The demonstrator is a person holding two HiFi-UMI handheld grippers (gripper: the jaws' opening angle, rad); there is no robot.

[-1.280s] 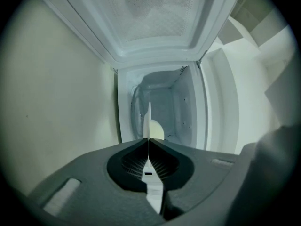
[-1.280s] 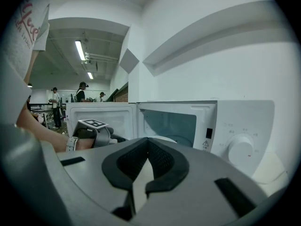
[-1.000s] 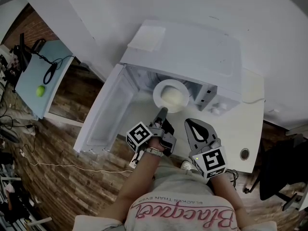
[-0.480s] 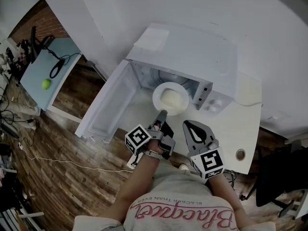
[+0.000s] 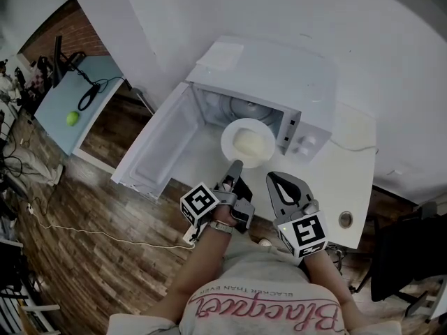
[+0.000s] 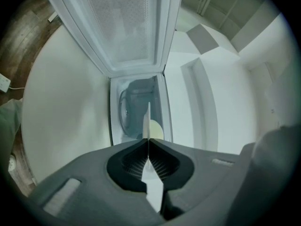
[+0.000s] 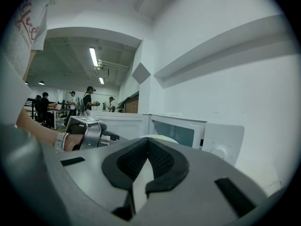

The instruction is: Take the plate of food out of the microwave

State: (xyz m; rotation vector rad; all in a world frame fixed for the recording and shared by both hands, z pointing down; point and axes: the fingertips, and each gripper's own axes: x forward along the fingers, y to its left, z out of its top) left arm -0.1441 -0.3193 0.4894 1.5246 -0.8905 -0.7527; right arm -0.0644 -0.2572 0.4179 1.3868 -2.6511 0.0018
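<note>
A smooth, round white plate bearing a pale mound of food is hovering at the mouth of a boxy white microwave, its door hanging wide. The left gripper is pinching the plate's near rim. The right gripper, jaws pressed together and empty, is hanging just beside it.

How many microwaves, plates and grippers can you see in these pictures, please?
microwave: 1
plate: 1, its near rim pinched by the left gripper
grippers: 2, the left one and the right gripper, which is shut and empty
total: 4
</note>
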